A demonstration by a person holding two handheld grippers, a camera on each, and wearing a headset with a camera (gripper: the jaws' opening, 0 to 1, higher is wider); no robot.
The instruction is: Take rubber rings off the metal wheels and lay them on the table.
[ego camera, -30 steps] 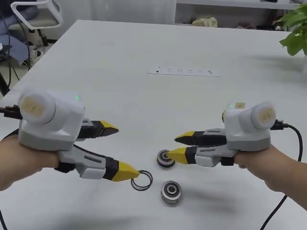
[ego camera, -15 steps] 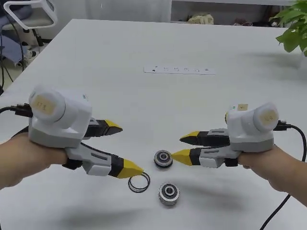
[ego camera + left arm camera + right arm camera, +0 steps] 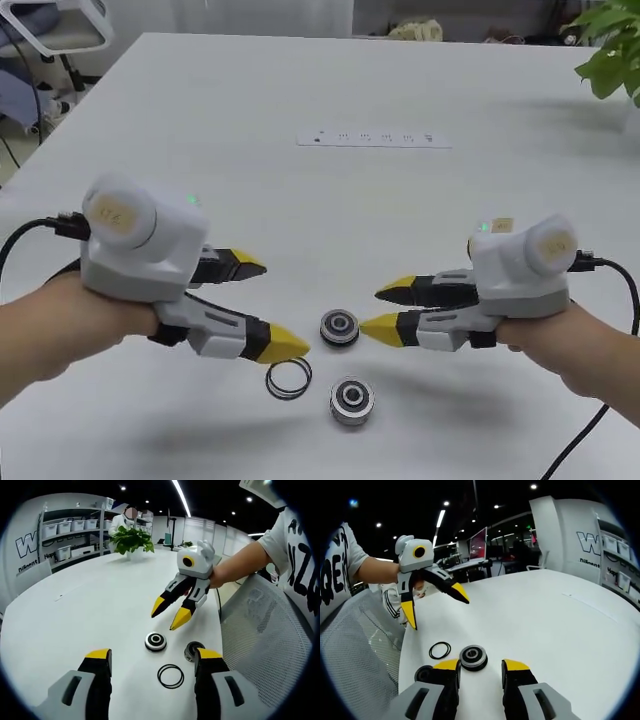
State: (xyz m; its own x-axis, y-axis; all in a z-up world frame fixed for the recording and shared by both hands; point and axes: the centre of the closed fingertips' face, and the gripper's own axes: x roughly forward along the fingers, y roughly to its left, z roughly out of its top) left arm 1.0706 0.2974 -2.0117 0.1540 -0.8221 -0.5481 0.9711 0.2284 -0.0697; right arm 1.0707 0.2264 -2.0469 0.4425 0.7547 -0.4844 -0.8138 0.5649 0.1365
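Rings (image 3: 288, 378) lie on the desk (image 3: 400, 220); our left claw (image 3: 283, 305) and right claw (image 3: 372, 309), both open, should next grip the wheel (image 3: 339, 327) between them

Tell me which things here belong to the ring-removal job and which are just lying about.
Part of the job:
- far metal wheel
- near metal wheel
- rubber rings, lying on the table
- left tongs and right tongs, both open

Just lying about:
- socket strip set in the tabletop
- plant at the far corner
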